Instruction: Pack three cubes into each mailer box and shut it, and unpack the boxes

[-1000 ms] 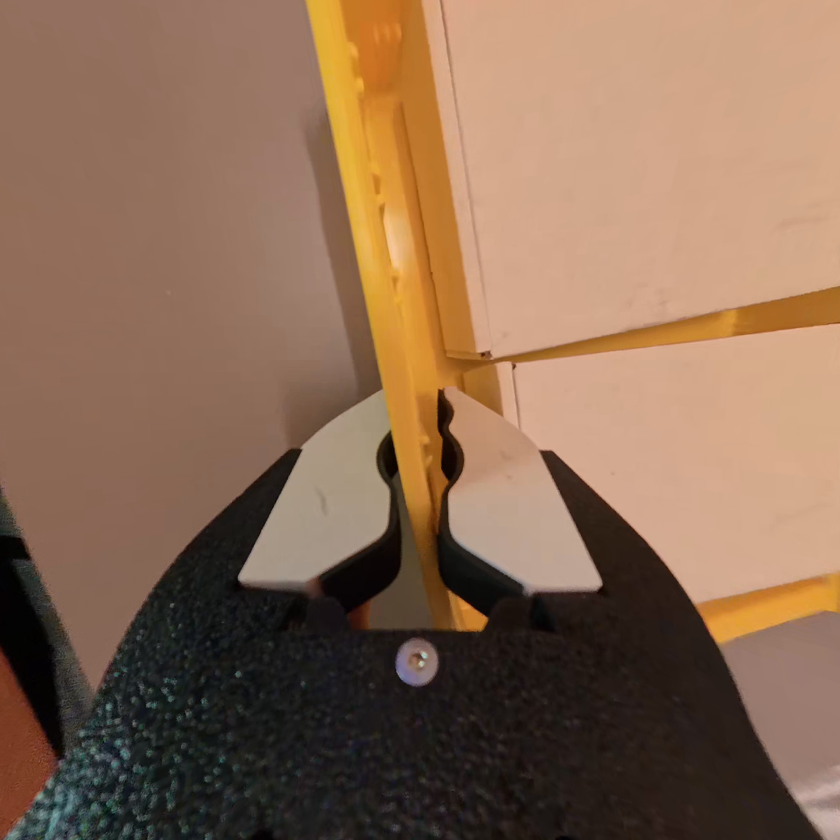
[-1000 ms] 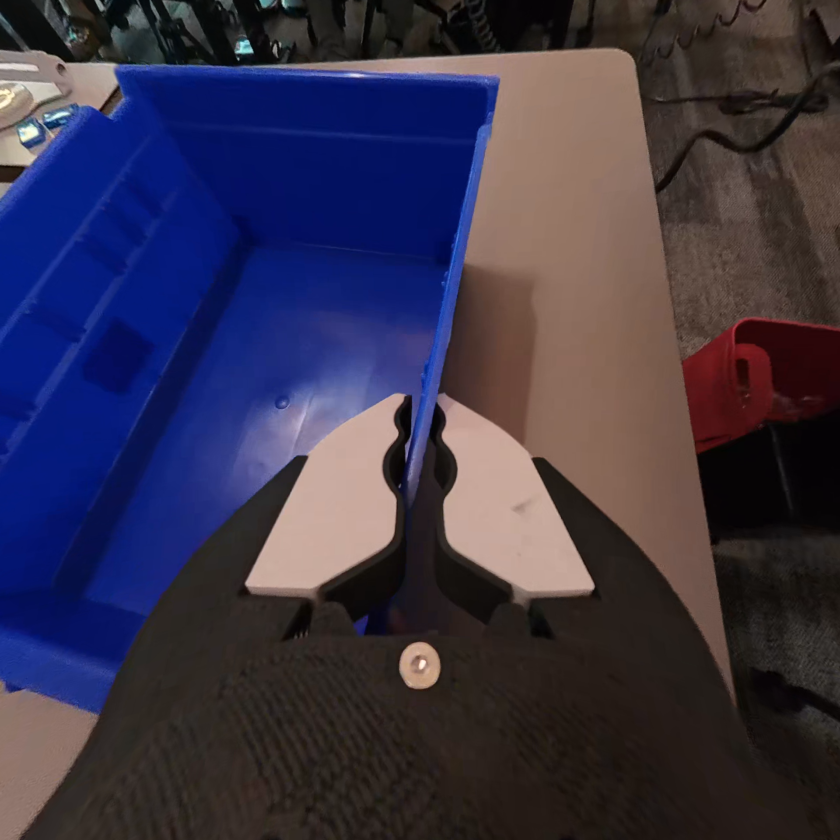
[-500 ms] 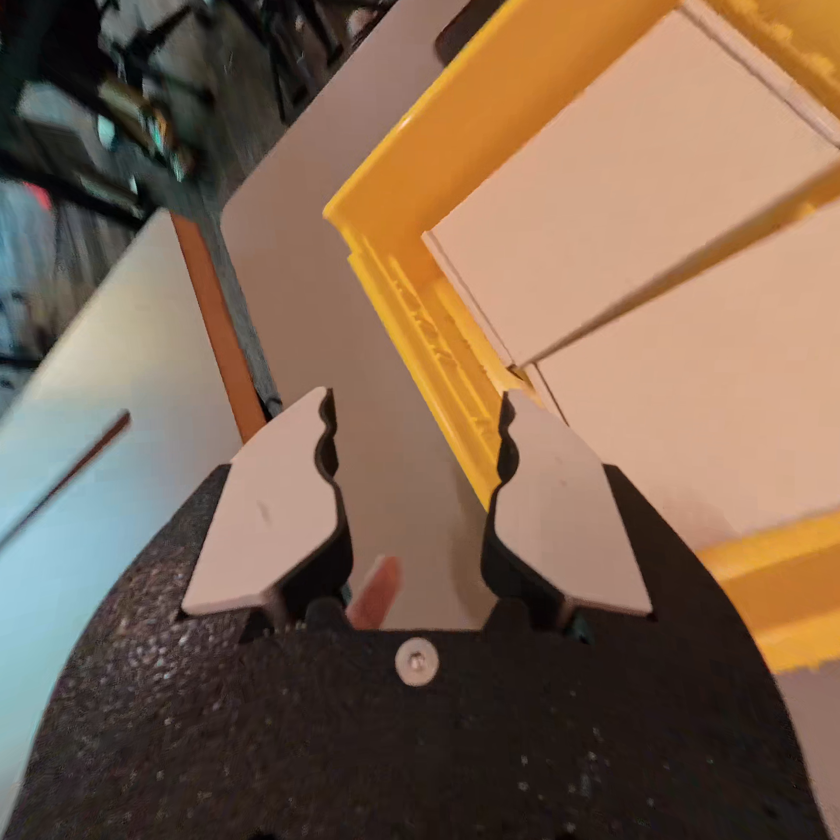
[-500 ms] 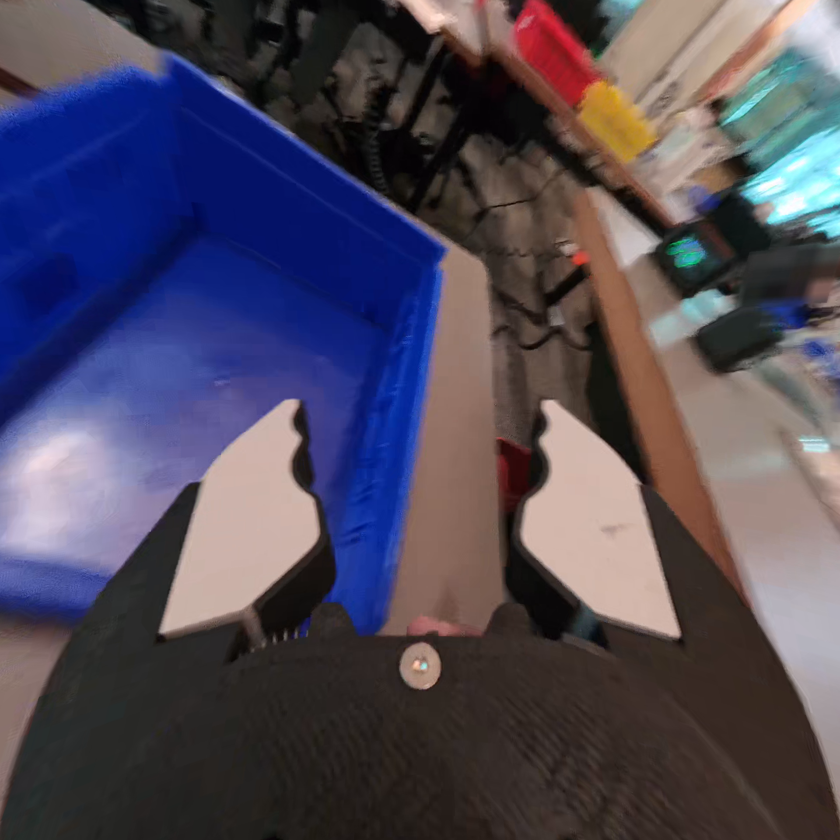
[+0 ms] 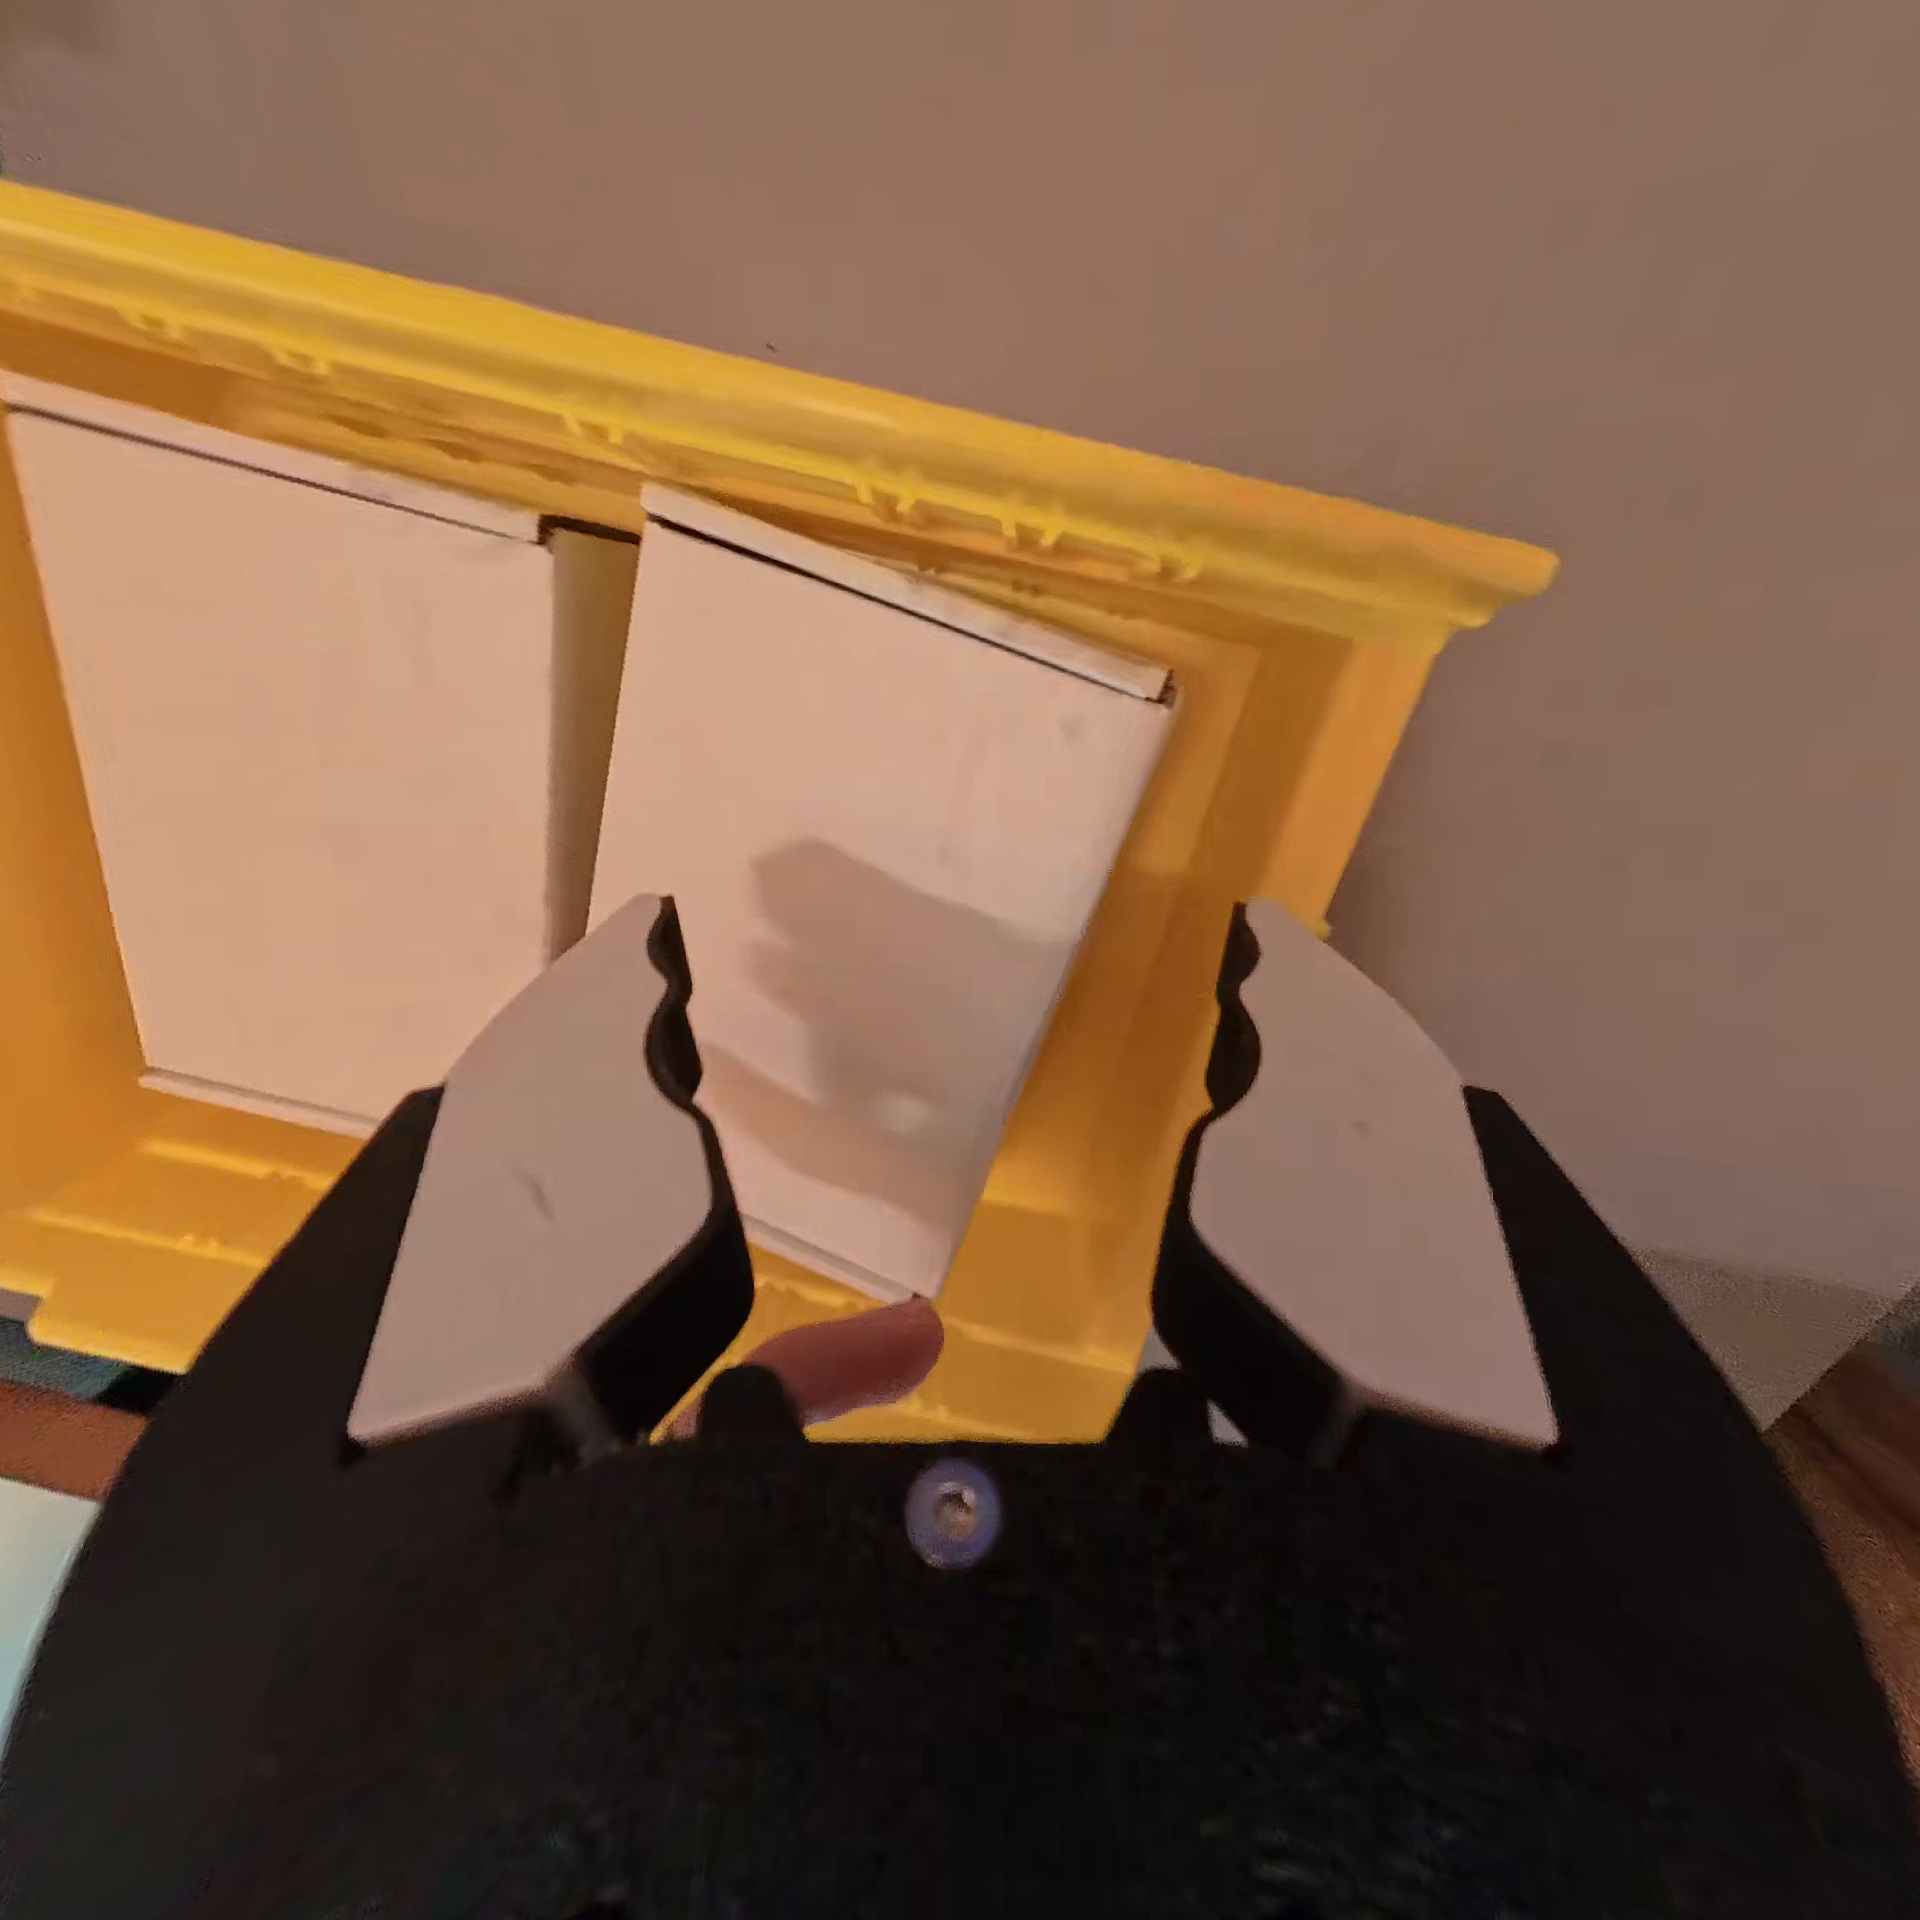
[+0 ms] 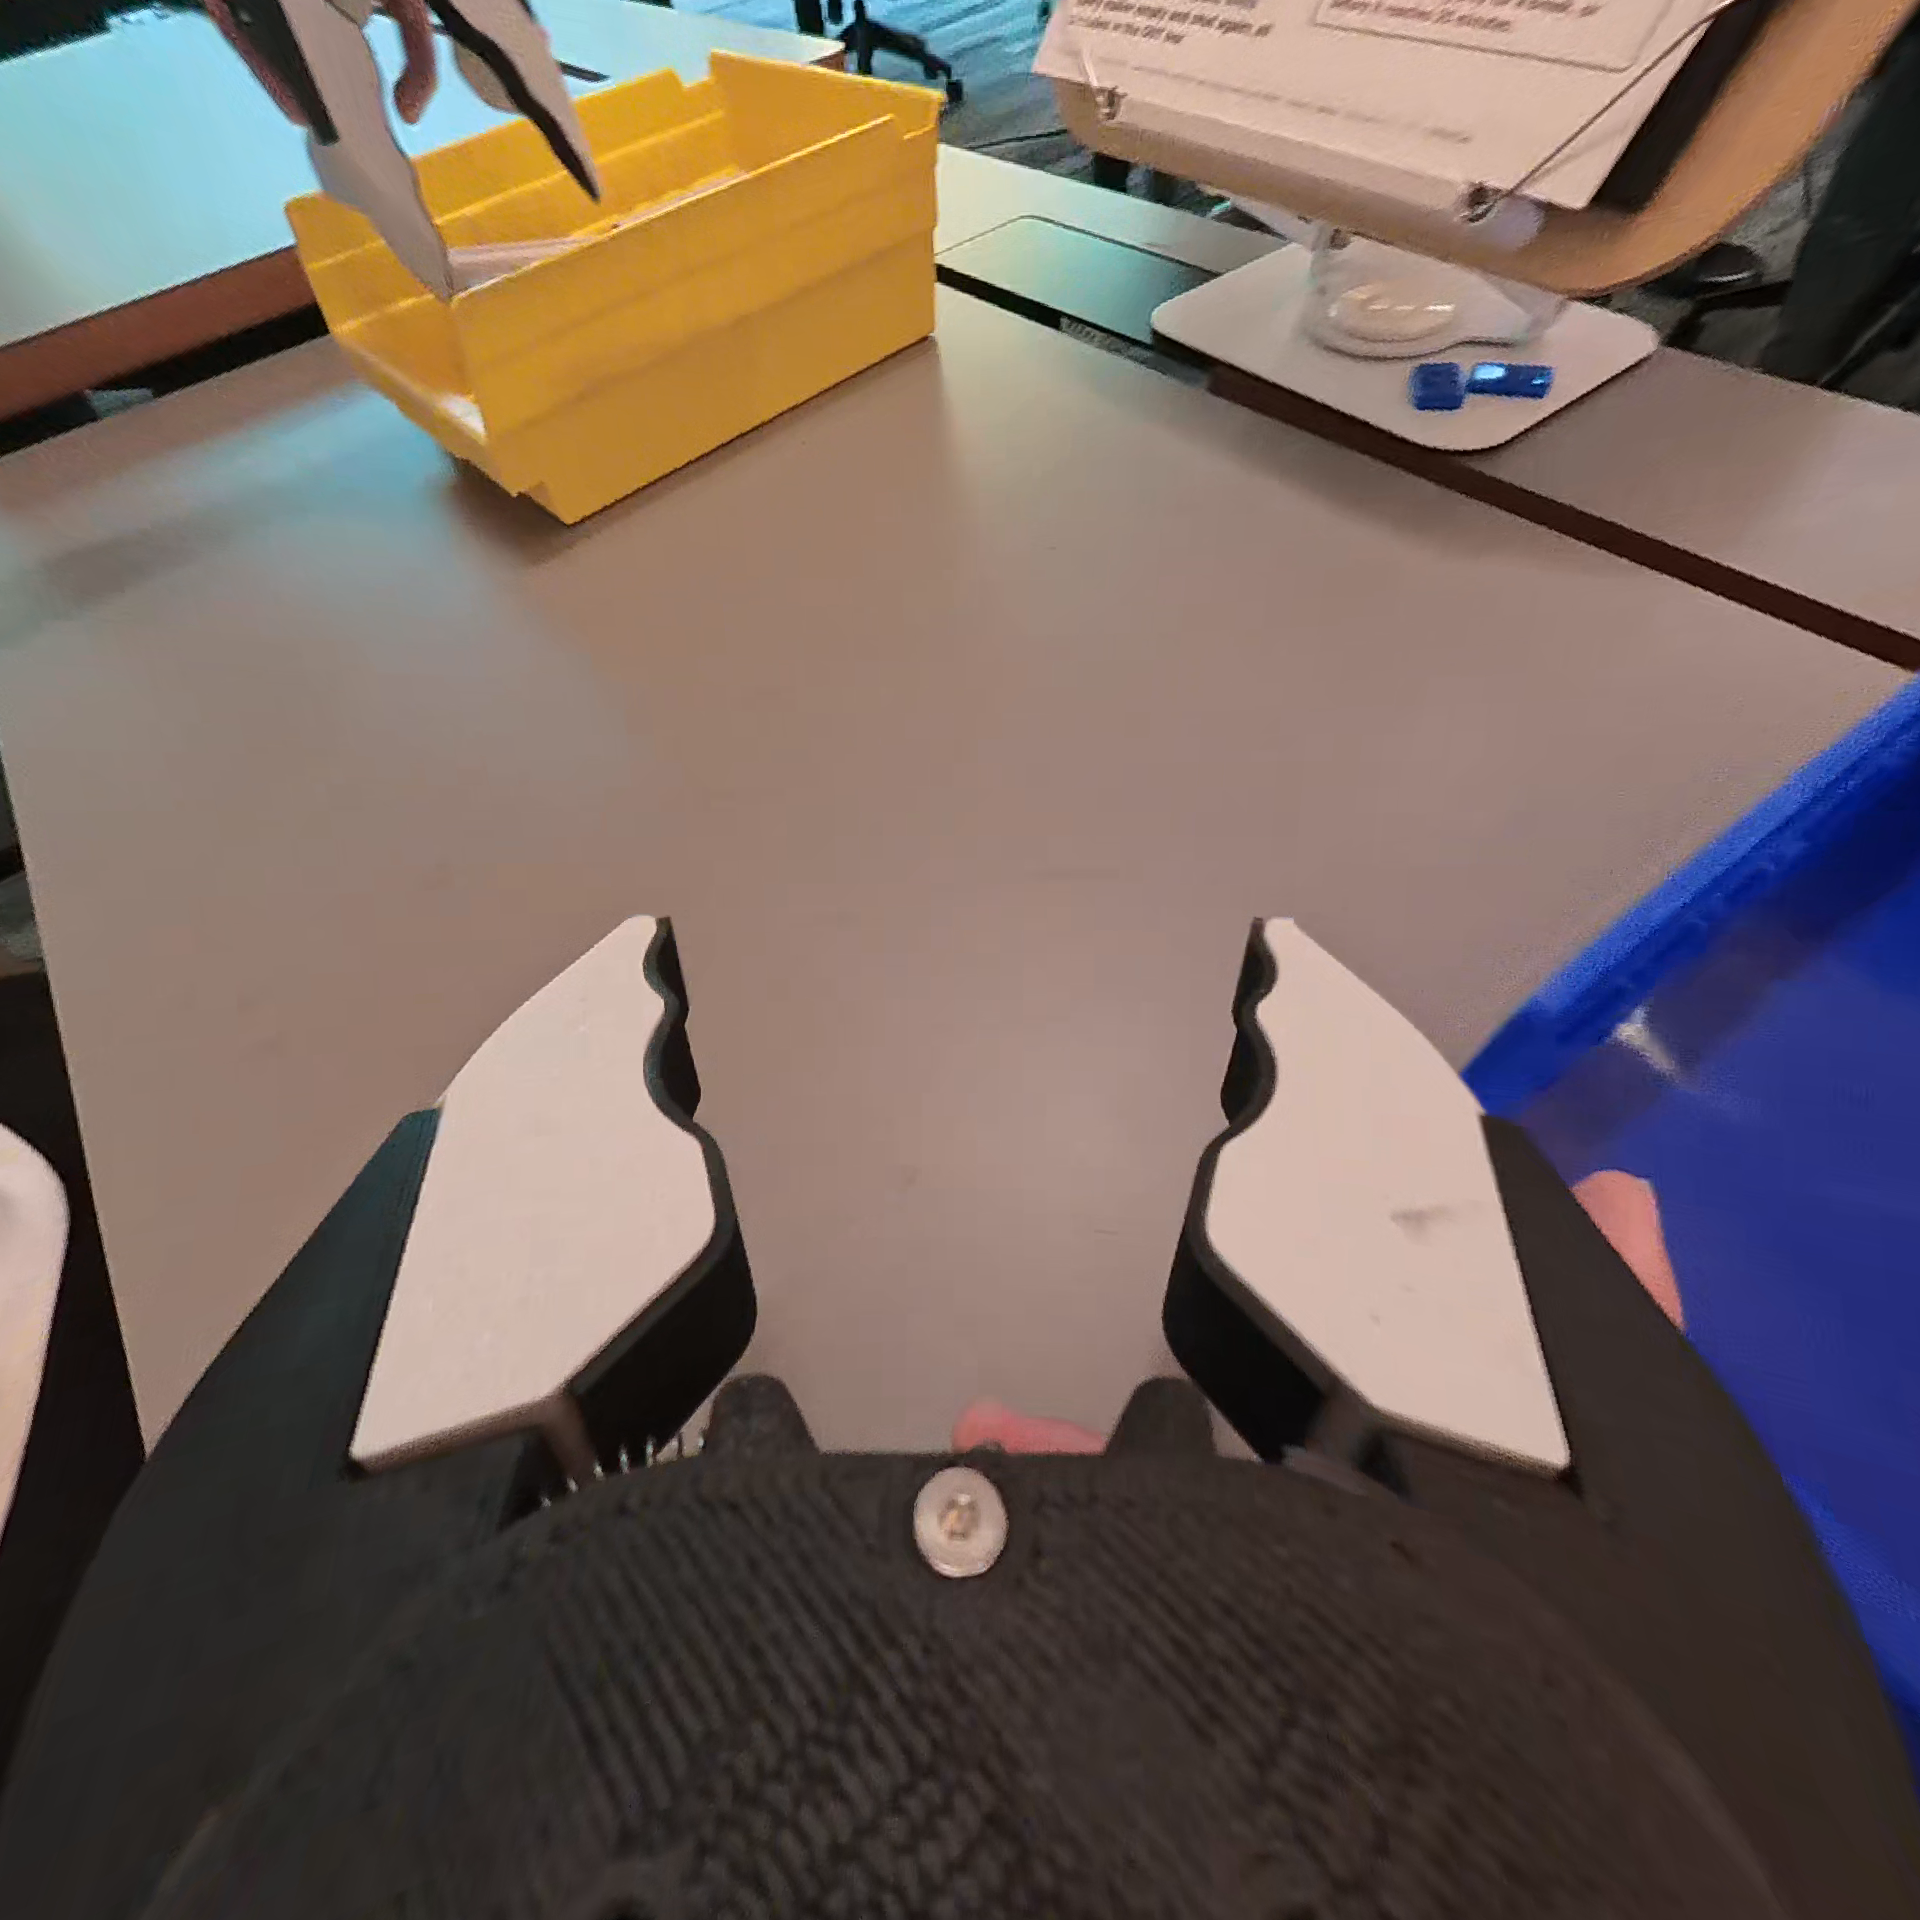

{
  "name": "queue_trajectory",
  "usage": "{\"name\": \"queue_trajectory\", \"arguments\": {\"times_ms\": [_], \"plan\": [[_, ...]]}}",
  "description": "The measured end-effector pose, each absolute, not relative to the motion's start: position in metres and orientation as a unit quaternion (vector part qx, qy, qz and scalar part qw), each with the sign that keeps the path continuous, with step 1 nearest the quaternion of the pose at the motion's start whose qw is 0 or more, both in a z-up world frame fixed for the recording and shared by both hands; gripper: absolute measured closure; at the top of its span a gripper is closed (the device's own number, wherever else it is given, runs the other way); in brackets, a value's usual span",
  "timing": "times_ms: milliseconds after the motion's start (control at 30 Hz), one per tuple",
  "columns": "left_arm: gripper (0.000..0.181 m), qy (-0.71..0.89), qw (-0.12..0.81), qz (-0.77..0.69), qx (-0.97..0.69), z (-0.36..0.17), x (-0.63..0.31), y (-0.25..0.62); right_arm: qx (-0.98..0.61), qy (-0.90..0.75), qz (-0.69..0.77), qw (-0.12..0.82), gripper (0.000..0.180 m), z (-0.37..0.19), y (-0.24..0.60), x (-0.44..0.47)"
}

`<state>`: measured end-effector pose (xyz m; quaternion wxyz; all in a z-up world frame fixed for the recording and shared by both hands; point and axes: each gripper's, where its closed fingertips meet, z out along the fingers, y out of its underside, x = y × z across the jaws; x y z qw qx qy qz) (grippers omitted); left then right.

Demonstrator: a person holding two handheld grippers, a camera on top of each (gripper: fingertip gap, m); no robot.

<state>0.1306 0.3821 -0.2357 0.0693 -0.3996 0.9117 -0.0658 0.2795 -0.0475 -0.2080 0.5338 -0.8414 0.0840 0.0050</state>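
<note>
- Left wrist view: my left gripper (image 5: 951, 914) hangs over the yellow bin (image 5: 1299, 582), jaws spread wide and holding nothing; two closed white mailer boxes lie flat inside, the left box (image 5: 301, 758) square to the far rim, the right box (image 5: 873, 831) skewed, one corner near the bin's right wall; a narrow gap runs between them.
- Right wrist view: my right gripper (image 6: 961, 925) is also gaping and empty above the bare grey table (image 6: 935, 675); plenty of free tabletop lies ahead, up to the yellow bin (image 6: 727, 270) at the far left.
- Blue bin (image 6: 1766, 1039) crowds my right edge; its rim sits just beside my right finger.
- Both bins are hard moulded plastic with ribbed rims; the boxes are smooth matte card with crisp edges; my fingers (image 6: 561, 1174) are flat pale plates with wavy inner edges, set in grainy black housings.
- No cubes visible to me.
</note>
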Motion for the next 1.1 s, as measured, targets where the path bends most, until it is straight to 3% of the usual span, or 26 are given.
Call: {"name": "queue_trajectory", "arguments": {"times_ms": [200,433,600,767,900,1100], "plan": [[0.082,0.929,0.068,-0.004,-0.365,-0.256,0.147,0.39,-0.845,0.092,0.012,0.526,0.079,-0.208,-0.056,0.281],[0.081,0.929,0.002,-0.02,-0.369,-0.265,0.147,0.393,-0.844,0.097,0.029,0.527,0.083,-0.212,-0.069,0.284],[0.05,0.926,0.014,0.046,-0.373,-0.271,0.148,0.414,-0.858,0.078,0.017,0.508,0.082,-0.22,-0.073,0.283],[0.056,0.925,0.01,0.054,-0.376,-0.274,0.146,0.414,-0.868,0.068,0.02,0.491,0.082,-0.23,-0.071,0.28],[0.074,0.922,-0.002,0.013,-0.386,-0.269,0.145,0.405,-0.875,0.059,0.015,0.48,0.082,-0.235,-0.071,0.279],[0.066,0.916,0.005,0.014,-0.4,-0.272,0.148,0.41,-0.878,0.051,0.02,0.476,0.082,-0.237,-0.07,0.275]]}}
